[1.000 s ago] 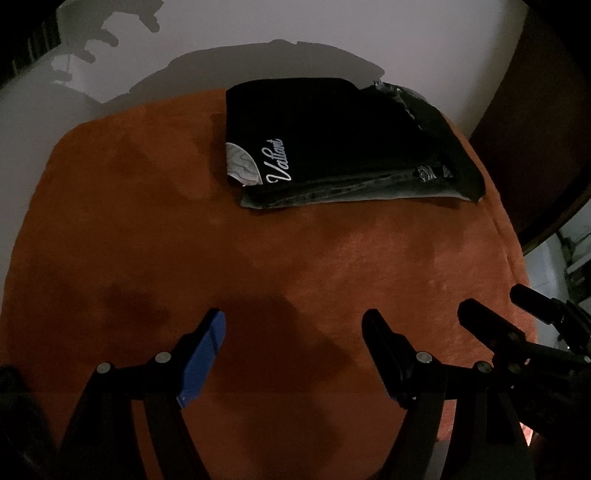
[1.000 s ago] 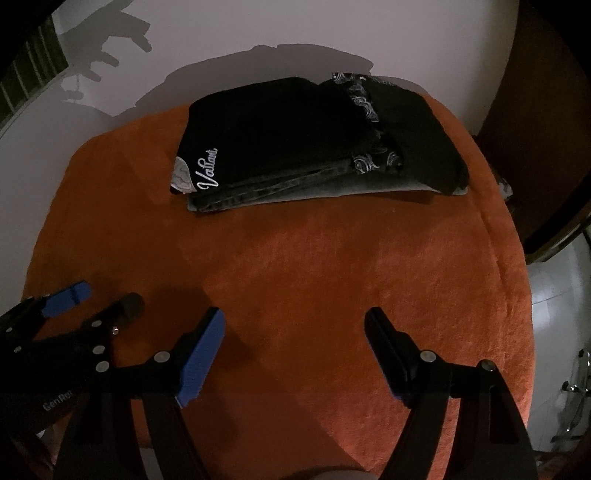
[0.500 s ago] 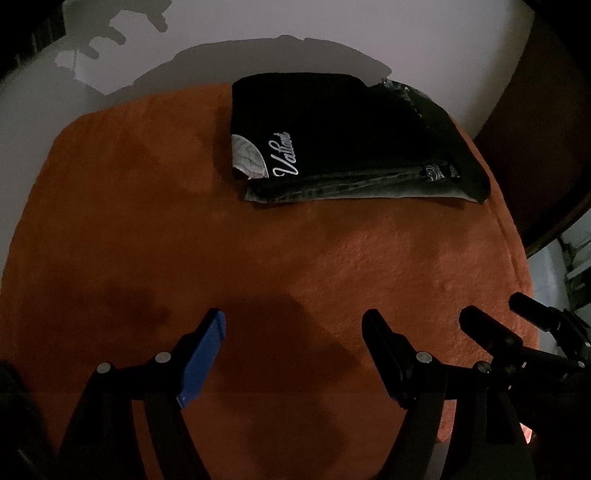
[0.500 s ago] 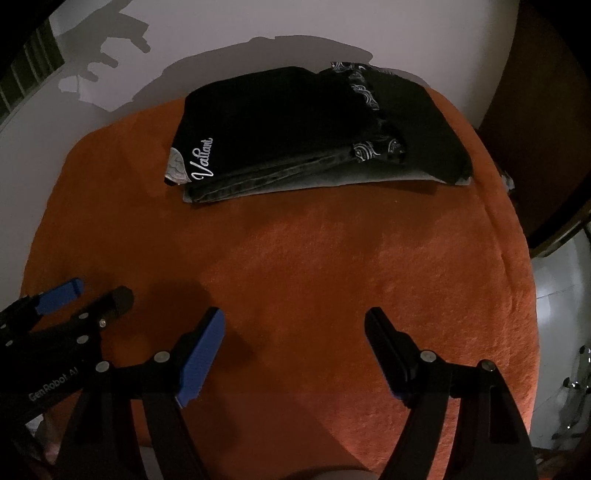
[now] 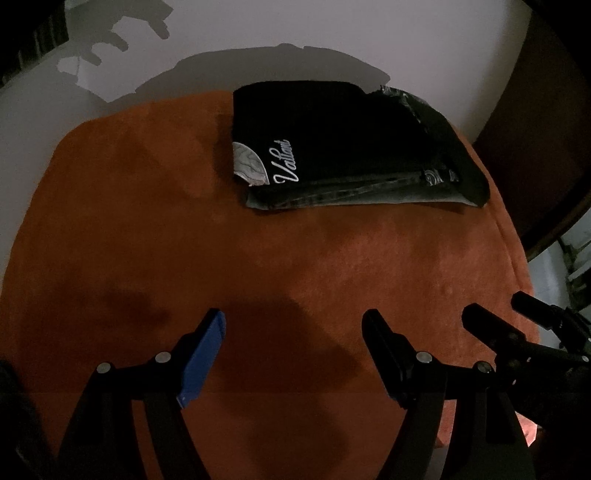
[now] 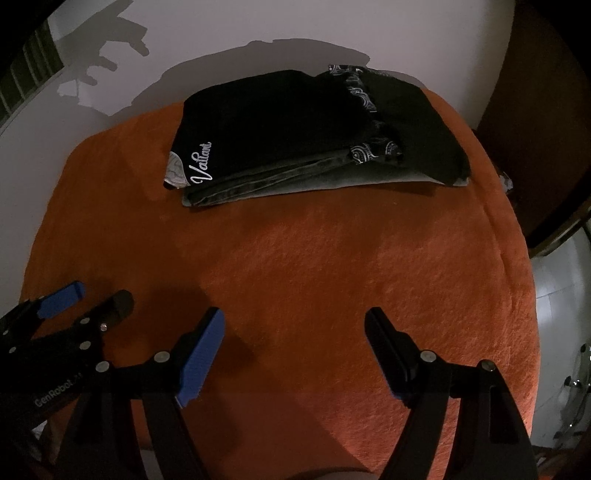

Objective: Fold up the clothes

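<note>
A stack of folded dark clothes (image 5: 343, 147) lies at the far side of the orange blanket (image 5: 258, 258); its top piece is black with white script lettering (image 6: 201, 166), over grey denim and a patterned dark garment (image 6: 369, 110). My left gripper (image 5: 295, 332) stands open above bare blanket, well short of the stack, nothing between its fingers. My right gripper (image 6: 295, 332) is open too, likewise empty and short of the stack. In the right wrist view the left gripper (image 6: 85, 301) shows at the lower left; in the left wrist view the right gripper (image 5: 498, 317) shows at the lower right.
The orange blanket (image 6: 332, 277) covers a raised surface against a pale wall (image 6: 295, 26). A dark wooden piece (image 5: 546, 129) stands to the right. Light floor (image 6: 561, 314) shows past the blanket's right edge. The room is dim, with shadows on the wall.
The views have shifted a little, so the stack sits slightly differently in frame. Both grippers keep the same width and hold nothing.
</note>
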The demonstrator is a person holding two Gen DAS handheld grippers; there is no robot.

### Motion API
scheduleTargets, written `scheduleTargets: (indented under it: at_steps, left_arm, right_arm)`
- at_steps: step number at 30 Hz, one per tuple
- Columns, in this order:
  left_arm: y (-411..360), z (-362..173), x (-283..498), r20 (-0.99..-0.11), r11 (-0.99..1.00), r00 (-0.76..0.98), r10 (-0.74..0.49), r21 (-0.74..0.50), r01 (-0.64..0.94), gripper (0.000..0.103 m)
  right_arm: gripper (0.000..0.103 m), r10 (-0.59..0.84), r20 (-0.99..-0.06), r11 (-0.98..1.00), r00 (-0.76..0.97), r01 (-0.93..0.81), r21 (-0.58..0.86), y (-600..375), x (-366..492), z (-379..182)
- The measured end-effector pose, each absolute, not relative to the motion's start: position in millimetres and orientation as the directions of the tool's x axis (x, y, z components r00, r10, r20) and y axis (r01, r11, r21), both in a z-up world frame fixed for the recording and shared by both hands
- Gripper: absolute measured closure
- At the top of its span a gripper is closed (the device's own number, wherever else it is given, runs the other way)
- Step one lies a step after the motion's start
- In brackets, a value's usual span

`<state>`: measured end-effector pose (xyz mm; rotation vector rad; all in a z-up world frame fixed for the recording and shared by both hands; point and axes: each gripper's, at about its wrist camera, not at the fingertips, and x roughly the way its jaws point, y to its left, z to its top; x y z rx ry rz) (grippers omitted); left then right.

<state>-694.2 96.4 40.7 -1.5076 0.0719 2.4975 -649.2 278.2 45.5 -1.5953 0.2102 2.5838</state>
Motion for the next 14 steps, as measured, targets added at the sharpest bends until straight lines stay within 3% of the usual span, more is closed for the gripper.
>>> scheduleTargets:
  at_steps: [14]
  left_arm:
    - [89.4,32.7,-694.6,-0.891,-0.976,-0.42,0.171,-0.095,-0.197,0.026]
  right_arm:
    - [0.026,0.006,-0.891,-0.985,-0.454,-0.155,0.073,276.8,-649.2,45.5]
